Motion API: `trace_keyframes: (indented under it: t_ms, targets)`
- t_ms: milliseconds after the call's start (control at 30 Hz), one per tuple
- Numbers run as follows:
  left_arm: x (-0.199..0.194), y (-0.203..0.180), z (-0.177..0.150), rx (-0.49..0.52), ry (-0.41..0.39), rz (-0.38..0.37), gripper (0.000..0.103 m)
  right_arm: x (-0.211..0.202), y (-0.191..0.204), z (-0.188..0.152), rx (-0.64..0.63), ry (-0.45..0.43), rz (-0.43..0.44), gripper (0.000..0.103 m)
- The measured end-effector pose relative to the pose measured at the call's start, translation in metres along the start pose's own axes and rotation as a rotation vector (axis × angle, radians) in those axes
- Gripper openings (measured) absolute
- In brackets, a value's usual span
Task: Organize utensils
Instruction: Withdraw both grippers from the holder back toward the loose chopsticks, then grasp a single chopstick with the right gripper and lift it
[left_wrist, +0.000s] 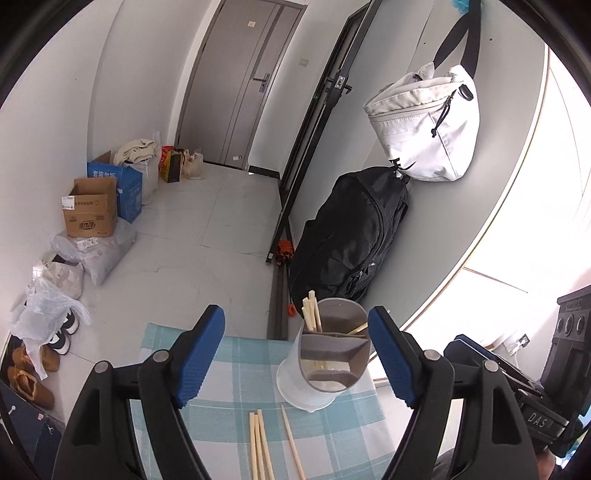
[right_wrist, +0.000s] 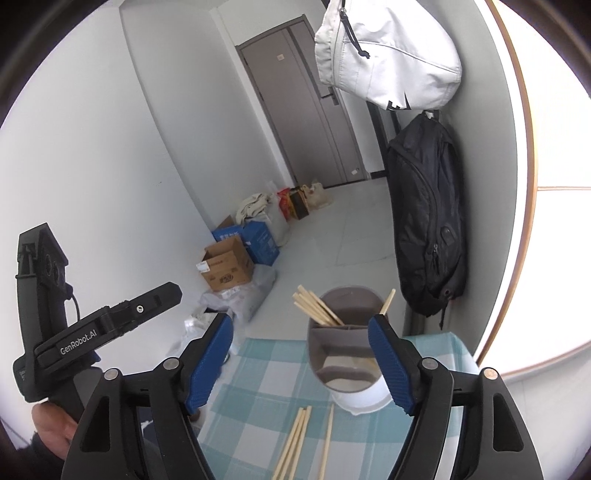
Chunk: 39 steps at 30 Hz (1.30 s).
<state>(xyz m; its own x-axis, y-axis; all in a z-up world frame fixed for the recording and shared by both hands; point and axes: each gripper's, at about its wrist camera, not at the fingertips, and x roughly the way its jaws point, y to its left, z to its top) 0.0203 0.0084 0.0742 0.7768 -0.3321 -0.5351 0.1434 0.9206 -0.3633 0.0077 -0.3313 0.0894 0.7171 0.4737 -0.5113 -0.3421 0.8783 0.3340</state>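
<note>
A white utensil holder (left_wrist: 317, 373) (right_wrist: 351, 362) with grey dividers stands on a blue-checked tablecloth (left_wrist: 236, 373) (right_wrist: 266, 373). Several wooden chopsticks (left_wrist: 312, 314) (right_wrist: 314, 306) stick up from its far compartments. More loose chopsticks (left_wrist: 266, 446) (right_wrist: 299, 439) lie flat on the cloth in front of the holder. My left gripper (left_wrist: 297, 356) is open with nothing between its blue pads; the holder sits just beyond them. My right gripper (right_wrist: 303, 356) is open and empty too, its right pad in front of the holder. In the right wrist view the left gripper (right_wrist: 92, 328) shows at the left, held by a hand (right_wrist: 51, 424).
Beyond the small table lie a tiled floor, cardboard boxes (left_wrist: 92, 210) (right_wrist: 227, 266), plastic bags and shoes (left_wrist: 33, 380) along the left wall. A black backpack (left_wrist: 351, 236) (right_wrist: 424, 221) and a white bag (left_wrist: 424, 122) (right_wrist: 384, 55) hang at the right. A grey door (left_wrist: 240, 74) is at the back.
</note>
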Motion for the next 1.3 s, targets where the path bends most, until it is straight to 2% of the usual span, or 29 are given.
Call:
trace_keyframes:
  t_ms: [100,400,600,767,867,1000,1033,1067,1133,1200,1300]
  targets:
    - [-0.007,0.002,-0.01,0.006,-0.024,0.022,0.083,-0.005,0.004,-0.011,-0.003,-0.006,0.016,0.081]
    - [-0.005,0.011,-0.048,0.027,-0.017,0.076,0.083,0.002,0.003,-0.06,-0.023,0.013,0.004,0.084]
    - [0.008,0.026,-0.078,0.026,0.007,0.108,0.083,0.022,-0.006,-0.095,-0.035,0.091,-0.037,0.084]
    - [0.027,0.045,-0.094,-0.003,0.085,0.134,0.083,0.038,-0.013,-0.112,-0.039,0.157,-0.069,0.084]
    - [0.037,0.055,-0.099,-0.014,0.124,0.142,0.083,0.054,-0.02,-0.12,-0.011,0.23,-0.075,0.083]
    - [0.048,0.07,-0.112,-0.039,0.172,0.16,0.083,0.082,-0.029,-0.131,-0.008,0.34,-0.112,0.071]
    - [0.05,0.073,-0.115,-0.051,0.186,0.171,0.083,0.089,-0.03,-0.133,-0.014,0.365,-0.123,0.059]
    - [0.053,0.077,-0.117,-0.067,0.204,0.19,0.083,0.1,-0.031,-0.138,-0.026,0.415,-0.13,0.053]
    - [0.055,0.083,-0.12,-0.111,0.219,0.17,0.083,0.119,-0.031,-0.145,-0.035,0.475,-0.141,0.041]
    - [0.056,0.086,-0.118,-0.118,0.238,0.151,0.083,0.134,-0.029,-0.15,-0.051,0.502,-0.138,0.039]
    - [0.055,0.087,-0.115,-0.079,0.22,0.181,0.083,0.155,-0.021,-0.154,-0.088,0.528,-0.147,0.036]
